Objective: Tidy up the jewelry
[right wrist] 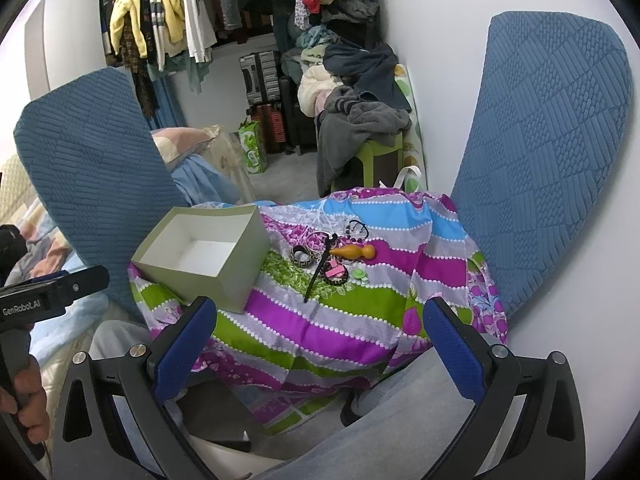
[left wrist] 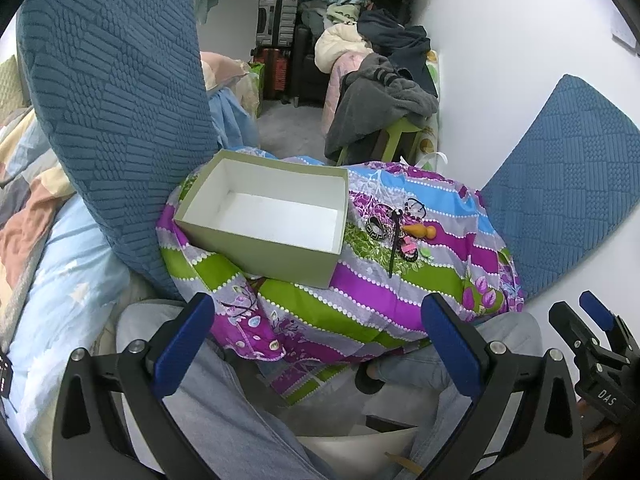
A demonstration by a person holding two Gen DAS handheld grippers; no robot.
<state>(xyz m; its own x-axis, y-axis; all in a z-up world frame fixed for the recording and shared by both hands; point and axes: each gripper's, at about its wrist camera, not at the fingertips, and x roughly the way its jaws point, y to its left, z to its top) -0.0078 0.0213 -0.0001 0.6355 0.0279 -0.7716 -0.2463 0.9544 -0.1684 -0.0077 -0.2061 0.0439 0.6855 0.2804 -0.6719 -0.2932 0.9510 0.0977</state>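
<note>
Jewelry (right wrist: 334, 258) beside box (right wrist: 208, 258) — grippers wide.

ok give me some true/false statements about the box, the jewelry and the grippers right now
1. The box is empty. True.
2. The jewelry lies inside the box. False: it lies on the cloth, to the right of the box.
3. The left gripper is open and holds nothing. True.
4. The right gripper is shut on the black stick. False: it is open, and the stick lies on the cloth among the jewelry.
5. A lid covers the box. False: its top is open and no lid shows.
</note>
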